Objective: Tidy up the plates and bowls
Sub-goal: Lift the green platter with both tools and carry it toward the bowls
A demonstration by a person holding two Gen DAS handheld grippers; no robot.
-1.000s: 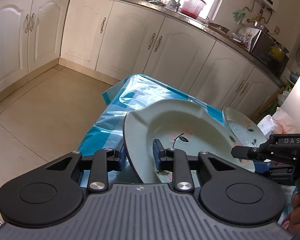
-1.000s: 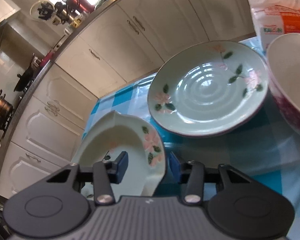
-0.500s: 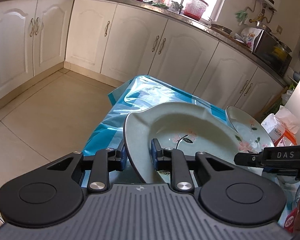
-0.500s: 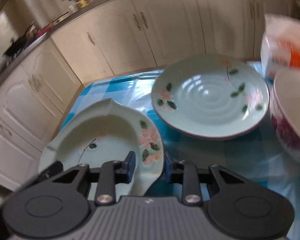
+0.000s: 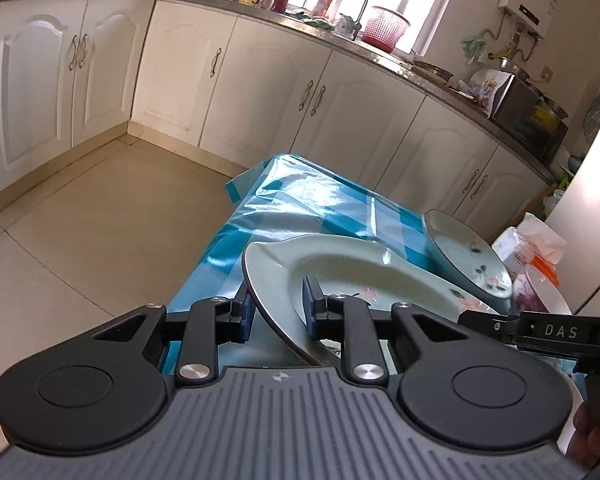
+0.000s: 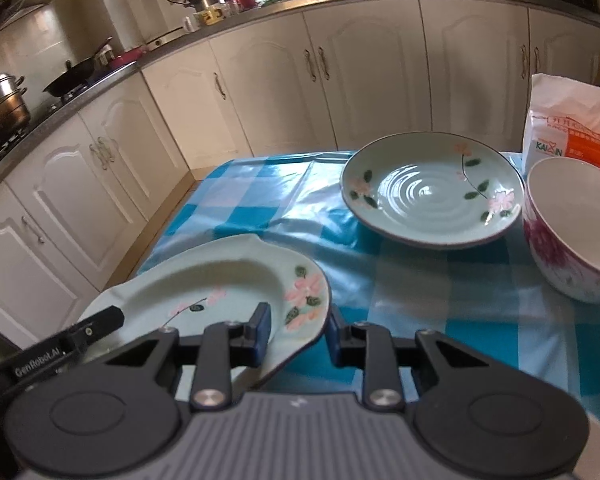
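A pale green oval plate with pink flowers (image 5: 364,272) (image 6: 204,280) is held between both grippers over the near edge of the table. My left gripper (image 5: 278,312) is shut on its left rim. My right gripper (image 6: 296,328) is shut on its right rim. A round green flowered plate (image 6: 428,196) (image 5: 464,256) lies on the blue checked tablecloth (image 6: 252,208) further back. A white bowl with purple flowers (image 6: 576,240) stands to the right of it.
A white and orange bag (image 6: 568,132) stands behind the bowl. White kitchen cabinets (image 5: 260,80) and a counter with pots and a sink run around the room. Tiled floor (image 5: 80,220) lies to the left of the table.
Both grippers have lifted and levelled the oval plate and drawn it back toward the near table edge. The round plate and the bowl have not moved.
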